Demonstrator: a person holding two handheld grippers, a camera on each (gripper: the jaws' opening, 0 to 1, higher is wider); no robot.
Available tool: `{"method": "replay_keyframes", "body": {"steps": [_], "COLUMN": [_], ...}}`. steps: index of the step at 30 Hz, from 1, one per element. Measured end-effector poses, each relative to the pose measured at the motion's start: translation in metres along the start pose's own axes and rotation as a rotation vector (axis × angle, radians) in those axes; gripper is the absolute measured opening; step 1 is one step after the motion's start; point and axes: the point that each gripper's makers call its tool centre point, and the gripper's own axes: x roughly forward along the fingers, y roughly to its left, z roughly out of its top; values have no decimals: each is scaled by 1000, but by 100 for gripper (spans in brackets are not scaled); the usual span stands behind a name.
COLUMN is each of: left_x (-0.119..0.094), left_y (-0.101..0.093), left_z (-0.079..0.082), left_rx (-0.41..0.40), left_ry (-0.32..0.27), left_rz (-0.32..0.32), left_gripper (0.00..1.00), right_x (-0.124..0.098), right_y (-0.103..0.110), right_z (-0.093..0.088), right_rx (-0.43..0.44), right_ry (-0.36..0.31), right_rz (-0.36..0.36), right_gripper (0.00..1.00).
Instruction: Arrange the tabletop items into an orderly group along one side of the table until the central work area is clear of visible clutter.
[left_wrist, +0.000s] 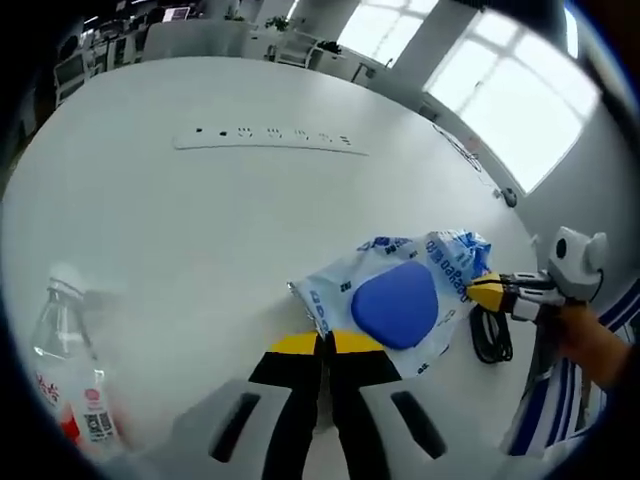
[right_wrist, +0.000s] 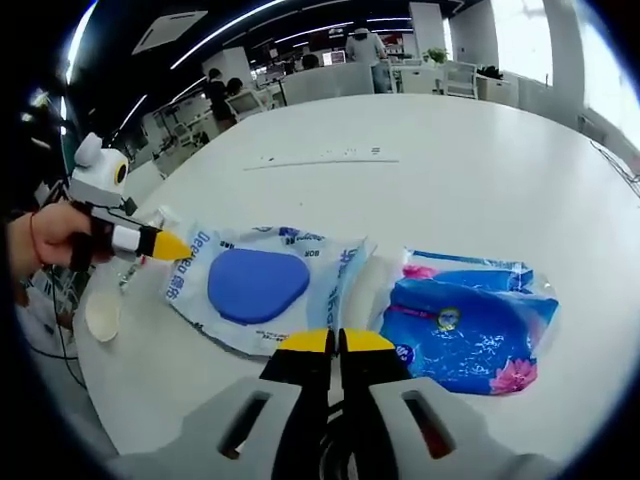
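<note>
In the left gripper view, the left gripper (left_wrist: 327, 343) is seen with its two yellow-tipped jaws pressed together, nothing being held between them. Just ahead of the tips, and touching or nearly touching them, a white wet-wipe pack (left_wrist: 395, 300) with blue print and a blue oval lid is laid flat on the white table (left_wrist: 230, 220). At the far right end of that pack, the right gripper (left_wrist: 487, 290) is seen entering from the right, its yellow tips brought together at the pack's edge; whether the wrapper is pinched between them cannot be told. A black coiled cable (left_wrist: 490, 335) is found just right of the pack. A clear plastic bottle (left_wrist: 70, 380) with a red and white label is stood well off to the left of the jaws. A flush socket strip (left_wrist: 270, 140) is set into the table far ahead.

In the right gripper view, the right gripper (right_wrist: 335, 342) is shown with its jaws closed on each other, just short of the near edge of the wet-wipe pack (right_wrist: 260, 285). To the right of the tips, a blue tissue pack (right_wrist: 465, 325) with a pink flower print is laid beside the first pack, close to it. The left gripper (right_wrist: 172, 245) is seen at the left, held by a hand (right_wrist: 45, 240), its tips closed and resting at the pack's far-left edge.
</note>
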Motion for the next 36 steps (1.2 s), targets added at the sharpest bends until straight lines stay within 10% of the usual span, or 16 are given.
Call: {"method": "replay_keyframes", "body": {"steps": [36], "left_x": [-13], "left_y": [2], "left_z": [8], "left_rx": [27], "left_ry": [-39], "left_rz": [7], "left_gripper": [9], "right_x": [-16], "right_y": [2], "right_z": [8], "right_rx": [9], "right_ry": [-36], "right_rz": [-16], "right_gripper": [8]}}
